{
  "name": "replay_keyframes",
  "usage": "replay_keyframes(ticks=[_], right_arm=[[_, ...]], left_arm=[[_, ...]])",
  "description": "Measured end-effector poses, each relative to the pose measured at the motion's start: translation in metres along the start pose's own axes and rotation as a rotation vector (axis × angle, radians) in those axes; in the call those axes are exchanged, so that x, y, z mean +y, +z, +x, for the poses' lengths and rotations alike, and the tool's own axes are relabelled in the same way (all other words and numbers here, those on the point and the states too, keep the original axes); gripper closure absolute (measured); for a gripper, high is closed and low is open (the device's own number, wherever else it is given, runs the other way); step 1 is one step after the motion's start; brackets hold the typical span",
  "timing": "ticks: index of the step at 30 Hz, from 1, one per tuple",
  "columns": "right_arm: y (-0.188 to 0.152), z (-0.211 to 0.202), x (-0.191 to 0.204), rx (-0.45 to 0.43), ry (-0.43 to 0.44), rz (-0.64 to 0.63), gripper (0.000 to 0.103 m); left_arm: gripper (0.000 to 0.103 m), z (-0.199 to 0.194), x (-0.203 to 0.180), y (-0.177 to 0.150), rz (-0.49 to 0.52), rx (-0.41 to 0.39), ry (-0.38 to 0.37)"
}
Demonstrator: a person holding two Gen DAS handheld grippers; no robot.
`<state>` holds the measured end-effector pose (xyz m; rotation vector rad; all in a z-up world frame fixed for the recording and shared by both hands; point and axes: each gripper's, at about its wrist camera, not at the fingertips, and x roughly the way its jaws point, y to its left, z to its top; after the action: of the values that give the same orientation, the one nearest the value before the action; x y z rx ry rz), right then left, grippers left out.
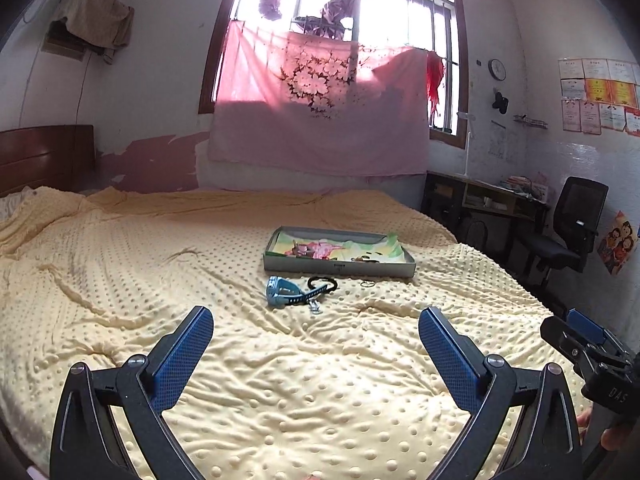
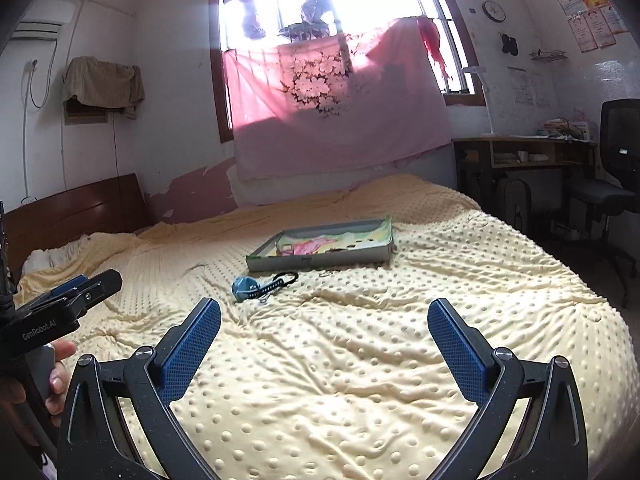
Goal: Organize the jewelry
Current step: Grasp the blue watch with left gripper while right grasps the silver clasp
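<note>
Blue-padded fingers of my left gripper and my right gripper frame the foreground, both sets of jaws spread wide with nothing between them but the dimpled yellow bedspread. Ahead of both tools, well beyond the fingertips, the jewelry waits on the bed: a light-blue watch lies straight ahead of my left gripper and ahead-left of my right one, with a dark loop, perhaps a bracelet or hair tie, just past it and touching or overlapping its strap. A small metal piece sits on the near side of the watch, and a thin ring-like item lies a little to the right, close against the front wall of the shallow grey box. That box, lined with a colourful printed sheet, rests just beyond the loose pieces; a few small dark items seem to lie inside it already, though they are too small to identify. I judge the sorting barely begun or only partly done, since four pieces or so are outside the box. Both my hands hold the tools side by side, tilted gently downward toward the bed, the right tool's body showing at the right edge of my left view and my left one at the left edge of my right view.
</note>
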<state>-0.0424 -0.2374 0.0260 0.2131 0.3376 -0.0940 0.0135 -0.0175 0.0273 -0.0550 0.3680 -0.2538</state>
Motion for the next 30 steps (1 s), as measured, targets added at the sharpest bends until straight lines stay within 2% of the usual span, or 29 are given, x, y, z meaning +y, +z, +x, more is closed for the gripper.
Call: replay_keyframes(ticks=[4,12,24,30], right_arm=[[0.004,0.010,0.007,-0.006,-0.005,-0.009,0.001],[0.030,0.050,0.008,-0.043,-0.005,-0.025,0.001],[0.063,0.144,0.024,-0.081,0.036,-0.055,0.001],[0.059,0.199,0.038,-0.052,0.068,-0.072,0.001]], left_arm=[[0.000,0.011,0.003,-0.001,0.005,0.012,0.018],[0.000,0.052,0.019,0.021,-0.006,0.017,0.052],[0.000,0.132,0.048,0.046,-0.028,0.034,0.114],[0.000,0.180,0.070,0.047,-0.044,0.095,0.115]])
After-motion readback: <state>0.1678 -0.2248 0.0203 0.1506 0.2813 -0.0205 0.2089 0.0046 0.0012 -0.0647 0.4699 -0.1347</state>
